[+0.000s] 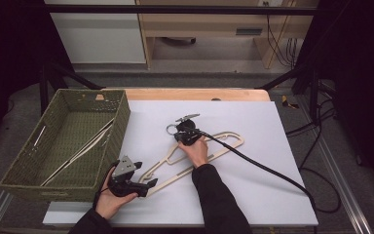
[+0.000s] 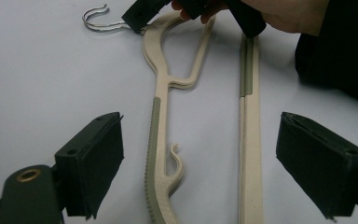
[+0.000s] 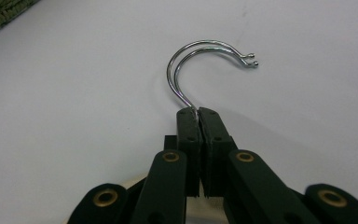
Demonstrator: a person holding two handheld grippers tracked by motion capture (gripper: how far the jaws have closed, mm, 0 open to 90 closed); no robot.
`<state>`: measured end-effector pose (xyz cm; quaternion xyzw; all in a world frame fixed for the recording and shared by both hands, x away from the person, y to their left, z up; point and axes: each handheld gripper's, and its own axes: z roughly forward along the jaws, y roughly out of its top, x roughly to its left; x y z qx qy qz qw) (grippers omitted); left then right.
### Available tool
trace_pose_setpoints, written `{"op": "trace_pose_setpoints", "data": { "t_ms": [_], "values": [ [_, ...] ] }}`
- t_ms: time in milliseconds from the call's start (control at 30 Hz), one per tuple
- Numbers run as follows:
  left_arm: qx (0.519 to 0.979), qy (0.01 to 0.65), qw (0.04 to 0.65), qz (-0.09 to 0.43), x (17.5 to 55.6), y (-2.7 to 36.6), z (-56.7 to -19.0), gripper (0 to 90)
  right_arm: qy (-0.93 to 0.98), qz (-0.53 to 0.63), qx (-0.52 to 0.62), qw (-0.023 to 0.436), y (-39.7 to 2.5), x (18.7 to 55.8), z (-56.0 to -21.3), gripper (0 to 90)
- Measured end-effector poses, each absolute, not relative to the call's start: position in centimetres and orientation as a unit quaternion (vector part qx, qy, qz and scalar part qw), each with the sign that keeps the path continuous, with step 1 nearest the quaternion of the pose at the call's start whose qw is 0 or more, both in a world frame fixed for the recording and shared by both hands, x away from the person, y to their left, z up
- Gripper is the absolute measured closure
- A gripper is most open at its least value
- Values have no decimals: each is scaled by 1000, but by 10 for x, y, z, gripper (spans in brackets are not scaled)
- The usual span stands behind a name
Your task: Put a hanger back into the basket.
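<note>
Right now your left tool (image 1: 146, 185) sits nearest you, low on the white tabletop (image 1: 253, 195), its jaws spread wide and holding nothing. In the left gripper view those jaws straddle the two cream arms of the hangers (image 2: 161, 140), with the plastic lying between the pads and touching neither. Further out, your right tool (image 3: 198, 114) is clamped tight on the stem of the metal hooks (image 3: 200, 60), two wires side by side, at the top of the hangers, which lie flat in the middle of the tabletop. Off to your left stands the green woven basket (image 1: 119, 122), with pale hangers already inside it.
</note>
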<state>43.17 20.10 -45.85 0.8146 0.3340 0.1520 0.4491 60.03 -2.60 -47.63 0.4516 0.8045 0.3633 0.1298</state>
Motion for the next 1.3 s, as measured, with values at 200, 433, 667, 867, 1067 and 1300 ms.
{"op": "trace_pose_setpoints", "data": {
  "t_ms": [200, 433, 667, 867, 1067, 1300],
  "values": [
    [815, 334, 449, 153, 432, 201, -458, 149, 800, 365, 455, 140, -27, 598, -473, 893],
    [813, 336, 453, 148, 433, 200, -458, 150, 795, 380, 446, 156, -29, 592, -461, 893],
    [812, 335, 456, 142, 439, 193, -453, 182, 790, 405, 428, 170, -29, 578, -446, 893],
    [815, 331, 455, 141, 449, 184, -447, 222, 787, 419, 418, 176, -31, 570, -437, 894],
    [823, 332, 443, 124, 468, 170, -447, 300, 782, 431, 415, 173, -36, 565, -433, 894],
    [834, 336, 425, 102, 486, 160, -453, 413, 781, 438, 412, 170, -41, 561, -430, 894]
  ]
}}
